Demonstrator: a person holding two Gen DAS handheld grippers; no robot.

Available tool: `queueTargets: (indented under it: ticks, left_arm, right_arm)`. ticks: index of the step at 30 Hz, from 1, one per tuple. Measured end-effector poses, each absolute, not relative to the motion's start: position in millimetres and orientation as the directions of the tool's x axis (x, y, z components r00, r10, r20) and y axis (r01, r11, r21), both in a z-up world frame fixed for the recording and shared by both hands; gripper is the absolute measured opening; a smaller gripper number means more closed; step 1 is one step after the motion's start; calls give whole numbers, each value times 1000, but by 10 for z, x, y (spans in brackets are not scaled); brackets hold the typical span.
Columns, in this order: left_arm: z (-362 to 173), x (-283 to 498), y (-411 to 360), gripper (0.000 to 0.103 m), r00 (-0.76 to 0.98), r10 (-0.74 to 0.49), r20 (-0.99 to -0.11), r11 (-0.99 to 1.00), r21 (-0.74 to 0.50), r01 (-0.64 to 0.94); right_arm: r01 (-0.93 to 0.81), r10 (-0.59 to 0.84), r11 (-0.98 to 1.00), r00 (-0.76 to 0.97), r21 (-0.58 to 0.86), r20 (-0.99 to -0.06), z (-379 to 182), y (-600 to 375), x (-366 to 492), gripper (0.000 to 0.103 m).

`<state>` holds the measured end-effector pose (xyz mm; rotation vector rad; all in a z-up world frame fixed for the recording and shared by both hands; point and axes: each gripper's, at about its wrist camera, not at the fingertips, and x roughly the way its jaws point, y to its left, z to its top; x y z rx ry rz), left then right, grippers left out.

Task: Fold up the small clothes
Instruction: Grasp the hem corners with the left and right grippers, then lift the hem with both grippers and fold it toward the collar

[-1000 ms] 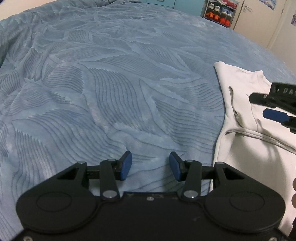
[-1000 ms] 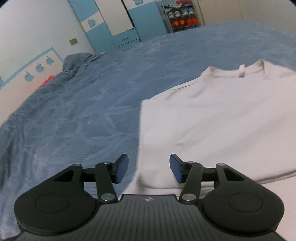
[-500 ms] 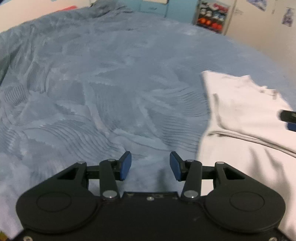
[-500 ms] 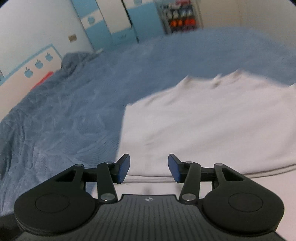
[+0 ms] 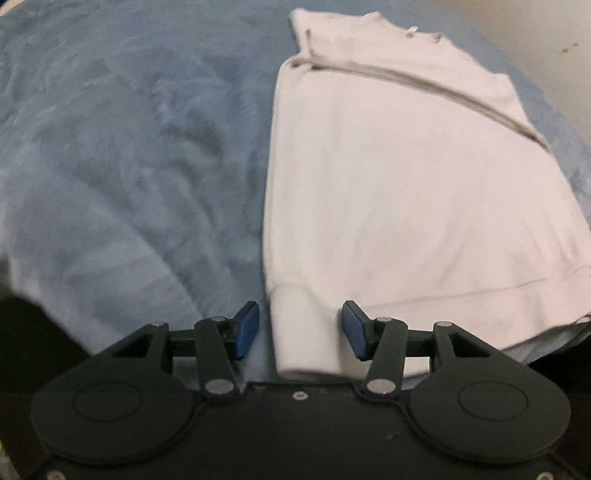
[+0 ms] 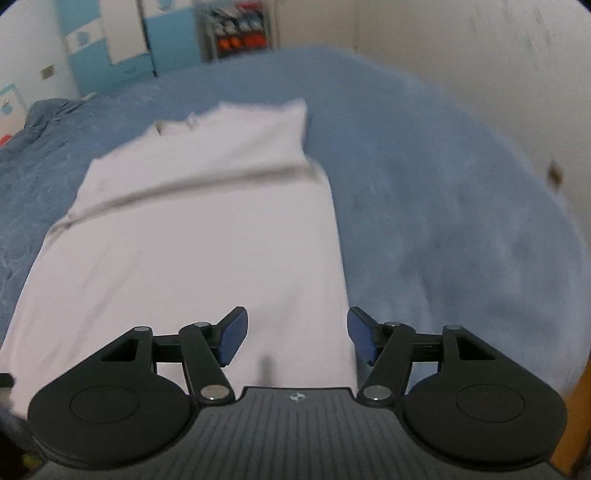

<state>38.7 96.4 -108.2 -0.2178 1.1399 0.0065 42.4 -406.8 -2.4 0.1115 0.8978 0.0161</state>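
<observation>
A white garment (image 5: pixel 399 177) lies flat on the blue bedspread (image 5: pixel 122 147), its sides folded in so it forms a long panel with the collar at the far end. My left gripper (image 5: pixel 300 329) is open over the garment's near left hem corner, the corner lying between its blue fingers. The same garment (image 6: pixel 199 236) fills the right wrist view, with its right edge running toward my right gripper (image 6: pixel 296 339). That gripper is open too, over the near right corner. Both views are blurred by motion.
The bedspread (image 6: pixel 454 206) stretches to the right up to a pale wall. Blue and white cabinets (image 6: pixel 110 48) and a shelf of small items (image 6: pixel 240 31) stand beyond the far end of the bed. A dark drop lies past the bed's near left edge.
Both grippers have swung from the garment's left side to its near hem end. The left one went from bare bedspread to the left corner, the right one to the right corner. Both stayed open.
</observation>
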Motion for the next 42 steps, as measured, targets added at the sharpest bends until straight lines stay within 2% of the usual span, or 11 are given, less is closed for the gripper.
queueTargets:
  ticks: [6, 8, 9, 10, 14, 19, 24, 31, 36, 40, 42]
  left_arm:
    - [-1208, 446, 970, 55, 374, -154, -914, 965, -221, -143]
    - [-1224, 469, 982, 45, 380, -176, -908, 961, -243, -135]
    - [-1205, 472, 970, 37, 388, -175, -905, 963, -239, -124]
    - [-1166, 467, 953, 10, 397, -168, -903, 967, -230, -114]
    - [-838, 355, 1030, 2, 488, -185, -853, 958, -266, -102]
    - [-205, 108, 1060, 2, 627, -169, -761, 959, -274, -74]
    - [84, -164, 1069, 2, 679, -128, -722, 965, -249, -83]
    - [-533, -351, 1035, 2, 527, -123, -841, 959, -238, -156]
    - [-906, -249, 964, 2, 465, -85, -881, 963, -192, -187]
    - [-920, -178, 1006, 2, 445, -82, -892, 968, -178, -179]
    - [-946, -171, 1021, 2, 436, -83, -896, 964, -184, -194]
  right_arm:
    - [112, 151, 963, 532, 247, -833, -510, -4306, 145, 73]
    - [150, 196, 935, 532, 320, -823, -599, -4378, 128, 55]
    - [157, 218, 922, 544, 354, -810, -594, -4388, 133, 33]
    - [156, 235, 913, 554, 377, -798, -579, -4386, 151, 19]
    - [115, 211, 931, 605, 346, -768, -388, -4377, 62, 9]
    - [13, 223, 947, 694, 321, -684, 185, -4307, -111, 7]
    - [-4, 151, 978, 697, 206, -701, 495, -4276, -300, 7]
    - [71, 114, 981, 528, 178, -841, 68, -4393, -602, 0]
    - [129, 107, 972, 500, 196, -859, -147, -4463, -677, 0]
    - [135, 126, 966, 503, 221, -855, -203, -4426, -580, 18]
    - [127, 134, 966, 500, 226, -856, -286, -4379, -526, 18]
